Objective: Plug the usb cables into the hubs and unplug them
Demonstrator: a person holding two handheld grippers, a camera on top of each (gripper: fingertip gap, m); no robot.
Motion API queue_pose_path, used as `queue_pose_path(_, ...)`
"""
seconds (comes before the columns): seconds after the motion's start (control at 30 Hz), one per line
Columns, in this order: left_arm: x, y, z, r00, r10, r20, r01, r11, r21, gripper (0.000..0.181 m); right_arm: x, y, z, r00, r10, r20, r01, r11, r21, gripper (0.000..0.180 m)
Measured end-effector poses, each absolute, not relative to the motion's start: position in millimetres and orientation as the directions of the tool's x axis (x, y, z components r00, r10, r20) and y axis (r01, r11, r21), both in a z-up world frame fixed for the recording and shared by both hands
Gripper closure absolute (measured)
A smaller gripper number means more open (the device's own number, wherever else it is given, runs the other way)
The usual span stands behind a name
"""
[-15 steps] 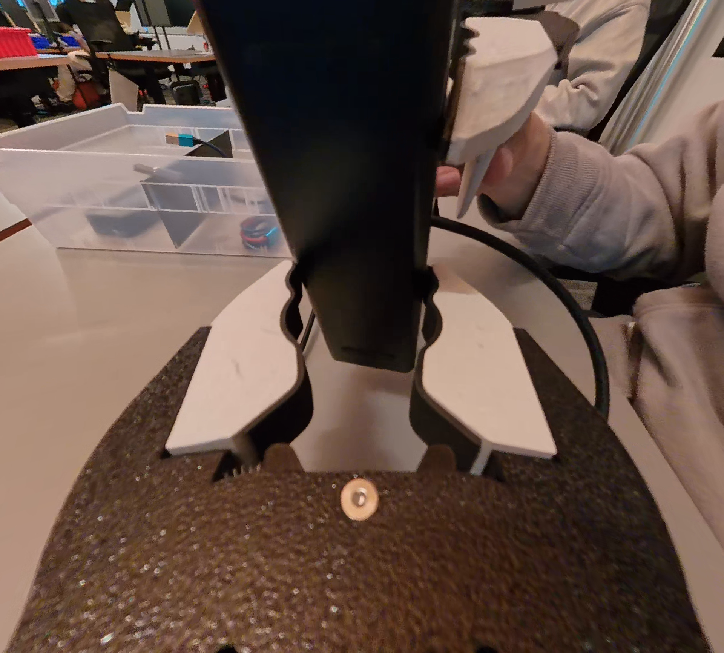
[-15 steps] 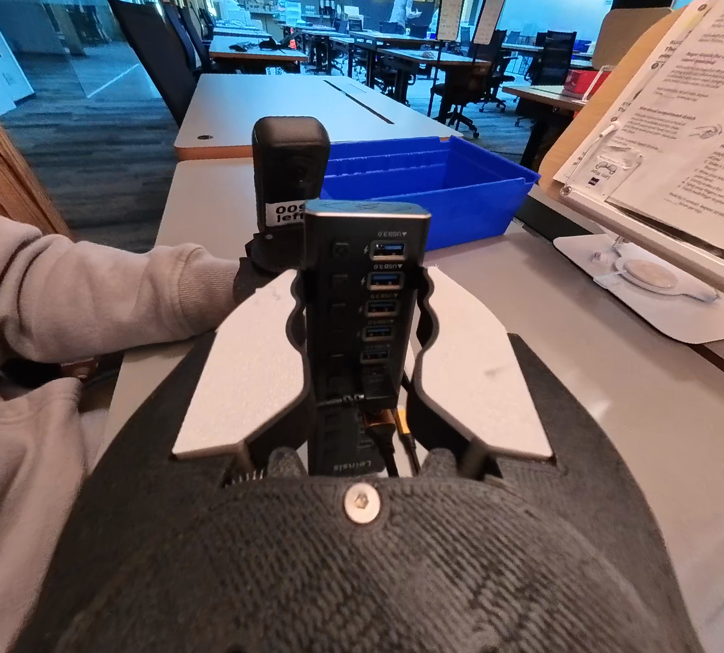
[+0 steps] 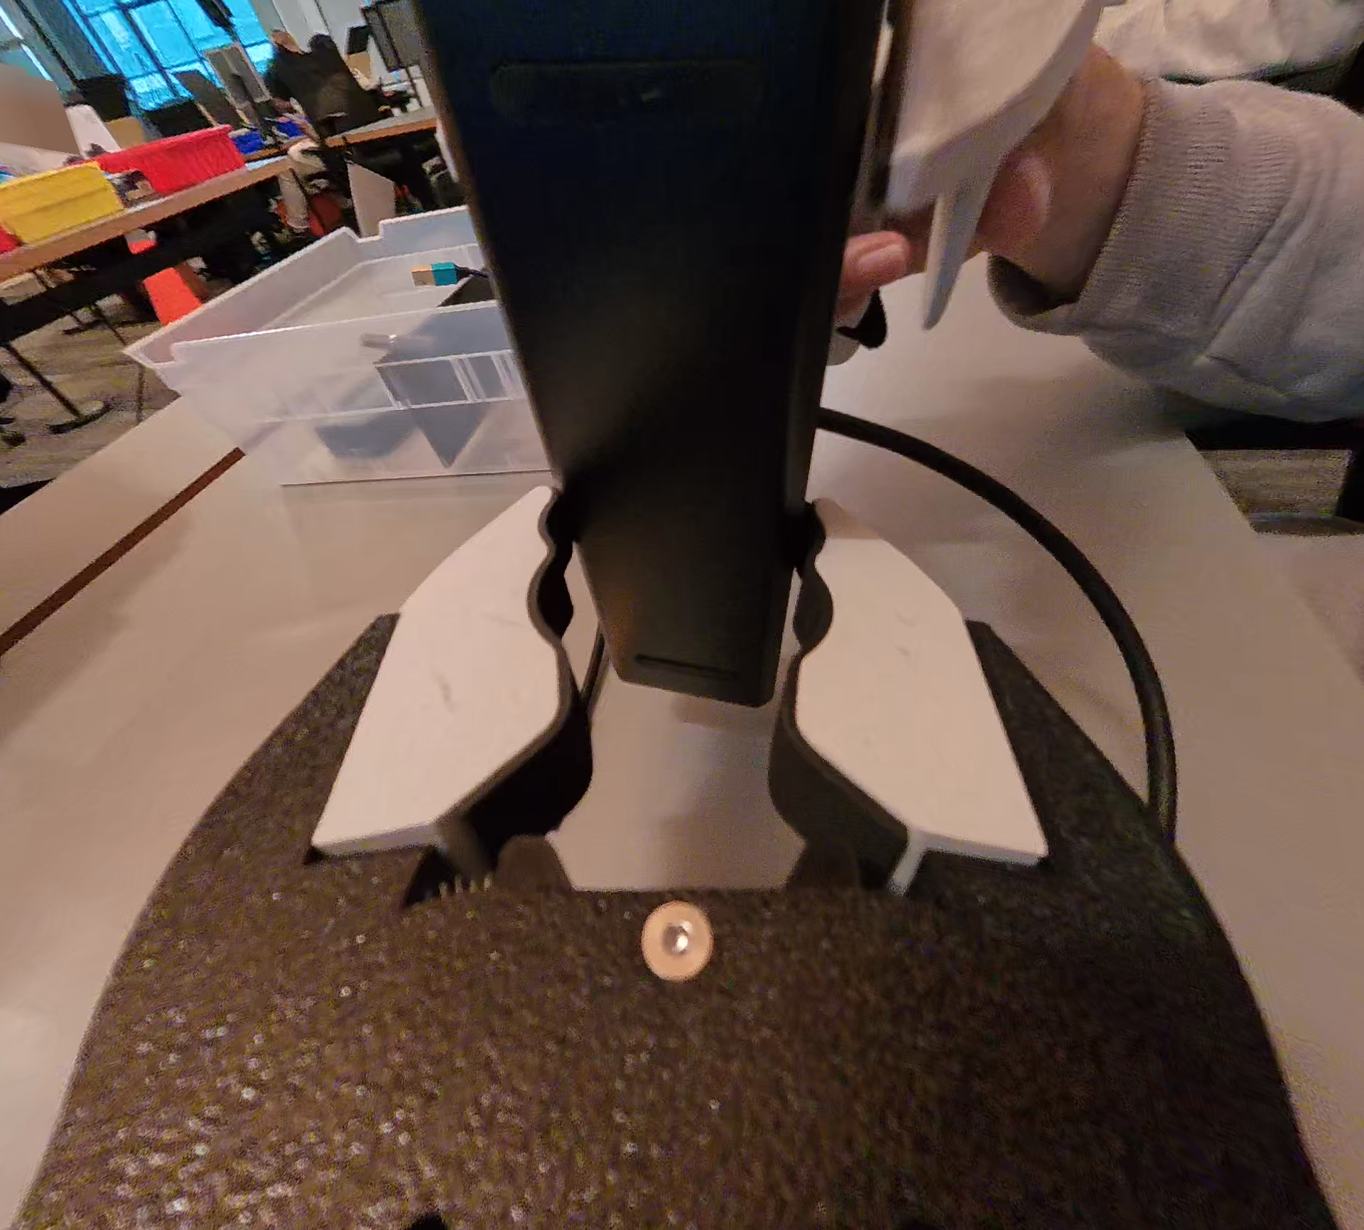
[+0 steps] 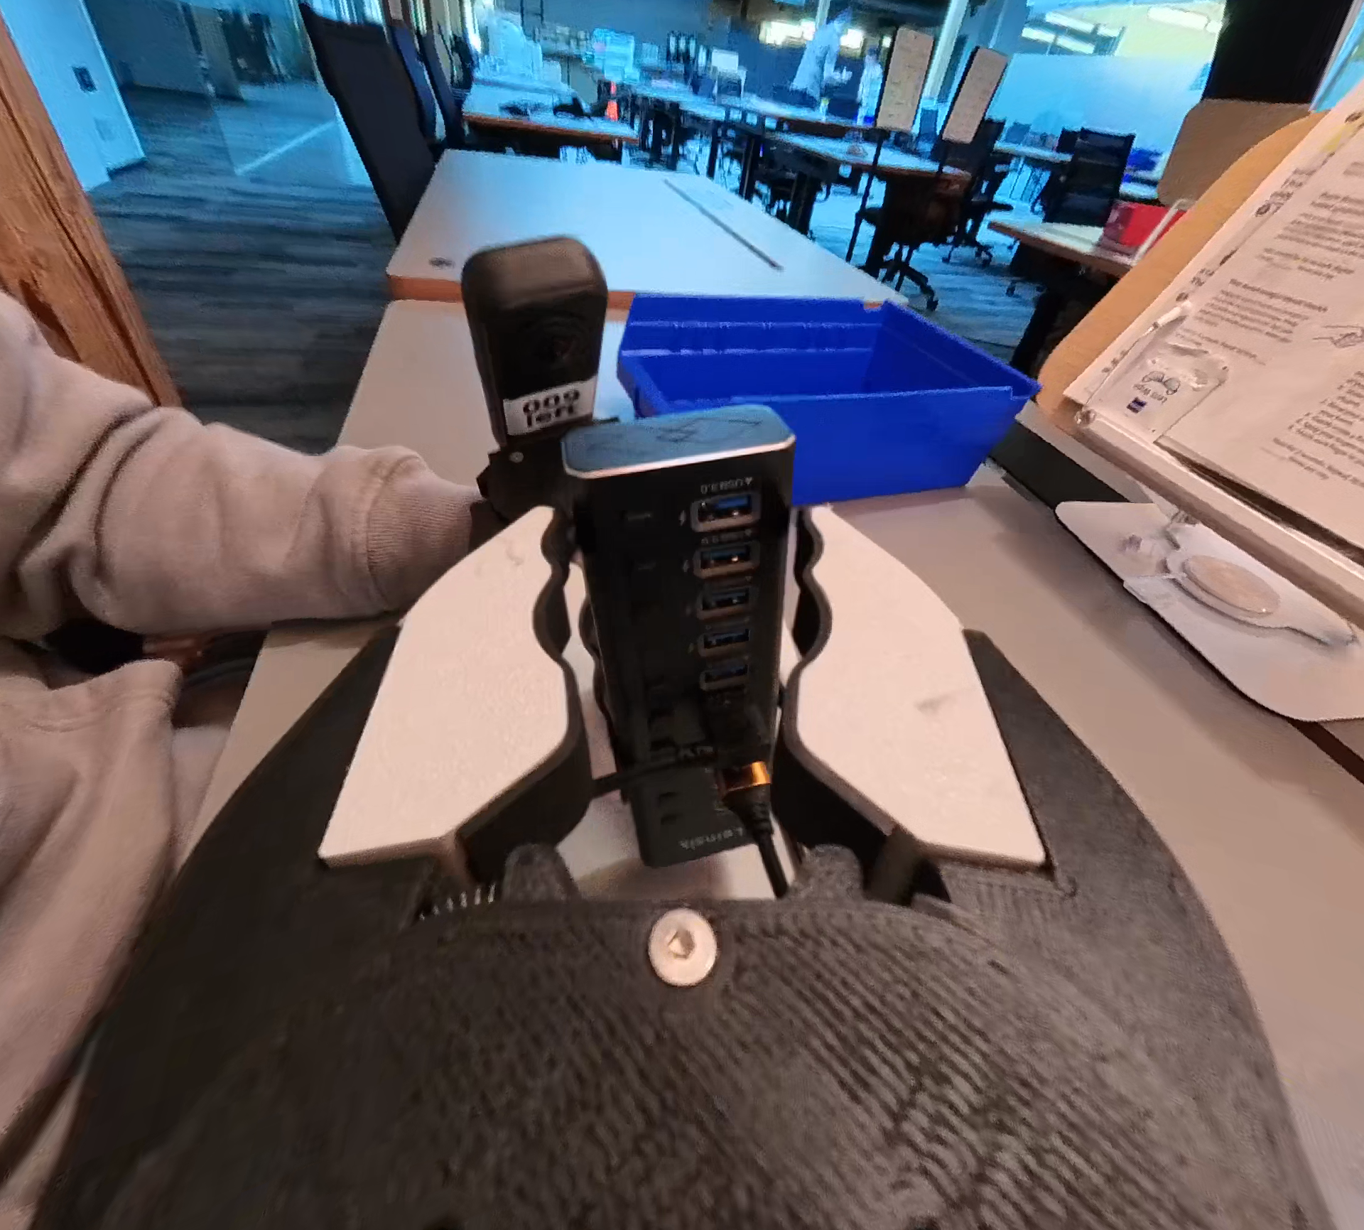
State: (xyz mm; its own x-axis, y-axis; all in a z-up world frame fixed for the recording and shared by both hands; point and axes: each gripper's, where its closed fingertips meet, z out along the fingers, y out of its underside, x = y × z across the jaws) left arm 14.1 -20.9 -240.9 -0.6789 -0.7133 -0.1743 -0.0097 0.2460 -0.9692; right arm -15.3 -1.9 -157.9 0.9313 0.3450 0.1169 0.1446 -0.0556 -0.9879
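Black hub [image 3: 664, 309] has tilted a little since before; both your left tool [image 3: 683, 534] and right tool [image 4: 679, 530] clench it, cable [image 4: 745, 788] still plugged.

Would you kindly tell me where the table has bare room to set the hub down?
Bare table lies before the clear bin, left of the hub. Right of it, the black cable and right gripper crowd things.

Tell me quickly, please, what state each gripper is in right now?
Left gripper: shut on the black USB hub.
Right gripper: around the same hub; contact cannot be told.
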Motion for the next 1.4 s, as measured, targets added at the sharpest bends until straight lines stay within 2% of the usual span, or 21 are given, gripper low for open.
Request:
queue_pose_path(0.03, 15, -20, -240, -0.664, -0.725, -0.182, -0.004, 0.246, -0.969, 0.121, -15, -4, -152, 0.934, 0.343, 0.103, 0.121, -0.034, -0.992, 0.119)
queue_pose_path(0.1, 17, -16, -238, -0.644, -0.737, -0.205, 0.007, 0.262, -0.965, 0.121, -11, -7, -145, 0.944, 0.322, 0.069, 0.083, -0.029, -0.996, 0.116)
queue_pose_path(0.2, 25, -1, -237, -0.544, -0.788, -0.287, 0.010, 0.336, -0.942, 0.121, 6, -7, -141, 0.984, 0.175, 0.026, 0.042, -0.084, -0.996, 0.102)
queue_pose_path(0.3, 34, 19, -231, -0.391, -0.831, -0.396, 0.000, 0.430, -0.903, 0.121, 6, -4, -146, 0.996, 0.088, 0.003, 0.015, -0.133, -0.991, 0.100)
queue_pose_path(0.43, 40, 48, -217, -0.101, -0.790, -0.605, -0.044, 0.611, -0.790, 0.121, 5, 9, -160, 0.994, -0.019, 0.109, 0.102, -0.213, -0.972, 0.096)
queue_pose_path(0.5, 38, 60, -207, 0.049, -0.650, -0.758, -0.095, 0.752, -0.652, 0.121, -1, 15, -155, 0.995, -0.029, 0.091, 0.085, -0.158, -0.984, 0.107)
queue_pose_path(0.6, 34, 61, -196, 0.155, -0.476, -0.866, -0.132, 0.859, -0.495, 0.121, 7, 19, -164, 0.978, -0.078, 0.192, 0.174, -0.190, -0.966, 0.143)
queue_pose_path(0.67, 32, 59, -190, 0.188, -0.394, -0.899, -0.141, 0.895, -0.422, 0.121, 7, 20, -159, 0.967, -0.067, 0.245, 0.234, -0.142, -0.962, 0.145)
queue_pose_path(0.83, 30, 59, -182, 0.247, -0.383, -0.890, -0.105, 0.903, -0.418, 0.121, 8, 19, -155, 0.980, -0.005, 0.200, 0.199, -0.083, -0.976, 0.148)
queue_pose_path(0.9, 31, 59, -182, 0.242, -0.472, -0.848, -0.074, 0.862, -0.501, 0.121, 9, 16, -150, 0.965, -0.003, 0.261, 0.260, -0.078, -0.963, 0.148)
queue_pose_path(1.0, 32, 64, -190, 0.154, -0.746, -0.648, -0.008, 0.654, -0.756, 0.111, 19, 3, -130, 0.912, -0.086, 0.400, 0.395, -0.076, -0.916, 0.148)
queue_pose_path(1.07, 29, 49, -197, -0.070, -0.973, -0.219, 0.048, 0.215, -0.975, 0.104, 21, -7, -115, 0.868, -0.143, 0.476, 0.474, -0.051, -0.879, 0.148)
queue_pose_path(1.1, 26, 38, -193, -0.220, -0.970, 0.106, 0.042, -0.118, -0.992, 0.101, 20, -11, -110, 0.846, -0.156, 0.509, 0.510, -0.037, -0.859, 0.148)
queue_pose_path(1.13, 22, 28, -184, -0.379, -0.818, 0.431, -0.014, -0.461, -0.887, 0.097, 16, -13, -107, 0.820, -0.165, 0.548, 0.552, -0.022, -0.833, 0.148)
queue_pose_path(1.17, 19, 25, -173, -0.497, -0.559, 0.664, -0.114, -0.716, -0.688, 0.091, 12, -14, -106, 0.797, -0.172, 0.578, 0.586, -0.008, -0.810, 0.148)
queue_pose_path(1.2, 17, 27, -165, -0.560, -0.279, 0.780, -0.228, -0.853, -0.469, 0.090, 6, -13, -105, 0.783, -0.174, 0.597, 0.607, 0.006, -0.794, 0.147)
queue_pose_path(1.23, 16, 31, -159, -0.588, -0.050, 0.807, -0.321, -0.901, -0.290, 0.090, -1, -12, -106, 0.771, -0.170, 0.614, 0.626, 0.021, -0.780, 0.148)
queue_pose_path(1.27, 14, 34, -156, -0.605, 0.090, 0.791, -0.374, -0.909, -0.183, 0.091, -8, -10, -109, 0.755, -0.163, 0.636, 0.648, 0.031, -0.761, 0.148)
queue_pose_path(1.3, 15, 33, -158, -0.601, 0.147, 0.786, -0.398, -0.907, -0.135, 0.094, -15, -7, -114, 0.735, -0.149, 0.661, 0.672, 0.030, -0.740, 0.148)
queue_pose_path(1.37, 14, 28, -160, -0.611, 0.158, 0.775, -0.406, -0.904, -0.135, 0.096, -22, -1, -122, 0.697, -0.153, 0.700, 0.710, 0.008, -0.705, 0.148)
queue_pose_path(1.4, 12, 32, -158, -0.619, 0.194, 0.761, -0.402, -0.911, -0.095, 0.106, -21, 1, -124, 0.676, -0.161, 0.719, 0.728, -0.005, -0.686, 0.148)
